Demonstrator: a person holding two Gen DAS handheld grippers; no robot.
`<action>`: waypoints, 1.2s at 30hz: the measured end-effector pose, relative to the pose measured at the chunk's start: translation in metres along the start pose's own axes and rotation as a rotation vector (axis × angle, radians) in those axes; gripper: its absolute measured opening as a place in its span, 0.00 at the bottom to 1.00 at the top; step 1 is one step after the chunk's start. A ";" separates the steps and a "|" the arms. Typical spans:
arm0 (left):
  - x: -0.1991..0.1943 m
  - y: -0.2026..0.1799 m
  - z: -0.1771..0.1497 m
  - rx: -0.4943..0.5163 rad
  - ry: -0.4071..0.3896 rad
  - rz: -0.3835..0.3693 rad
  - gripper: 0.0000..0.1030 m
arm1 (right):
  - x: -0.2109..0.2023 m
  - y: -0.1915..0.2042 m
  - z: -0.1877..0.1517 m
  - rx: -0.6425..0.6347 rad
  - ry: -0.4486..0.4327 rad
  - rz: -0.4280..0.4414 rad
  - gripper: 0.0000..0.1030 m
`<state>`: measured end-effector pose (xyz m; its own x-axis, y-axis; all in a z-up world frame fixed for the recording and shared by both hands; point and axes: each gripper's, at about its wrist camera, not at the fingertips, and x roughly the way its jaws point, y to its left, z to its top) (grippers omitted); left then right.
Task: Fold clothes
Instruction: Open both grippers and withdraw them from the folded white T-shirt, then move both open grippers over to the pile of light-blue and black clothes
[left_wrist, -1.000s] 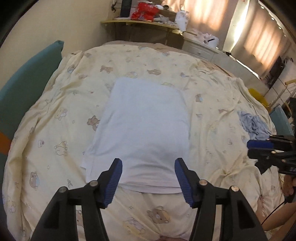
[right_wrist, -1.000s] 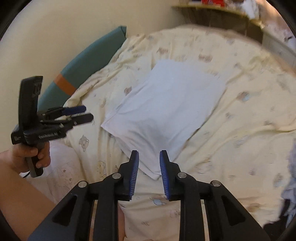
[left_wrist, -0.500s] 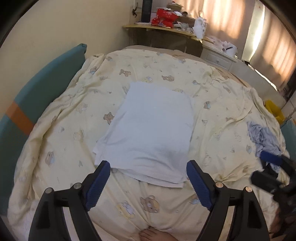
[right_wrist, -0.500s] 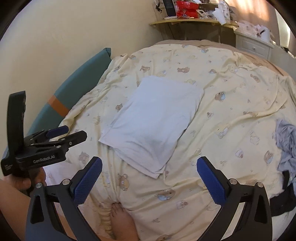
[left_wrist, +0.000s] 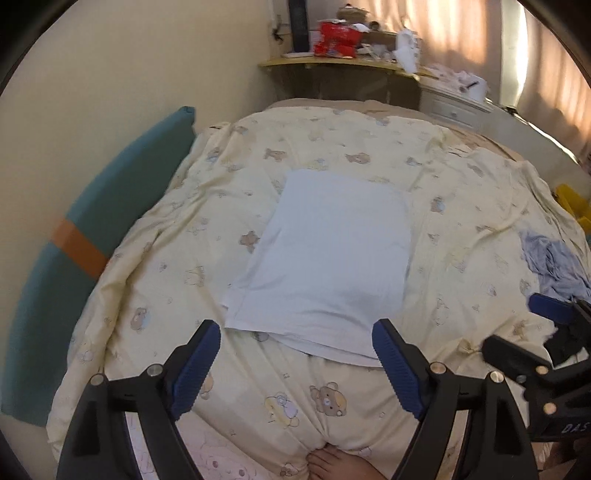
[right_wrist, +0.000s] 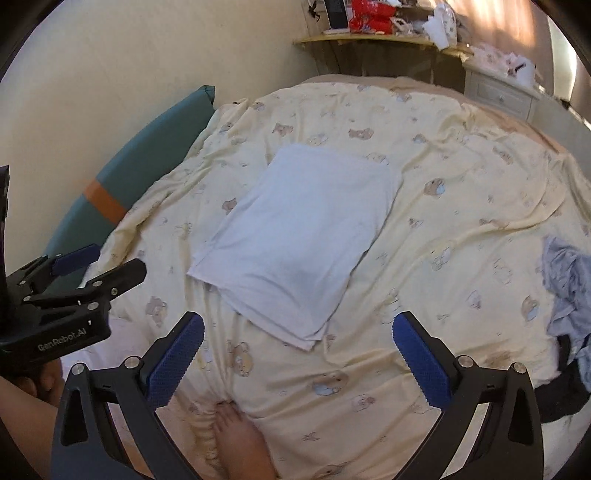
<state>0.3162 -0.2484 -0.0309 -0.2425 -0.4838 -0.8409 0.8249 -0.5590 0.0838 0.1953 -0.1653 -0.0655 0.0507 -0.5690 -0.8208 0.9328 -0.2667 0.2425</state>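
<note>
Folded white cloth lies flat as a neat rectangle in the middle of the bed, on the yellow duvet with small bear prints. We hold both grippers above the near edge of the bed, and neither touches the cloth. The left gripper has its jaws wide apart, with nothing between them. The right gripper is also spread wide and empty; in the left view we see it at the right border, beside a crumpled blue-grey garment near the right side of the bed. A teal headboard with an orange band stands at the left, and a cluttered shelf is behind the bed. A bare foot shows at the bottom edge.
</note>
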 end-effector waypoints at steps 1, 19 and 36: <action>0.001 0.001 0.000 -0.004 0.008 -0.002 0.82 | 0.001 0.001 -0.001 -0.002 0.002 -0.001 1.00; 0.003 0.004 -0.002 0.000 0.025 0.033 0.82 | -0.002 -0.004 -0.004 0.007 0.023 0.002 1.00; -0.002 -0.001 0.045 0.124 0.011 -0.023 0.82 | -0.026 -0.030 0.013 0.052 0.000 -0.021 1.00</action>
<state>0.2927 -0.2777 -0.0053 -0.2542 -0.4630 -0.8491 0.7497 -0.6490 0.1294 0.1618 -0.1527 -0.0450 0.0313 -0.5630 -0.8259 0.9140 -0.3184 0.2516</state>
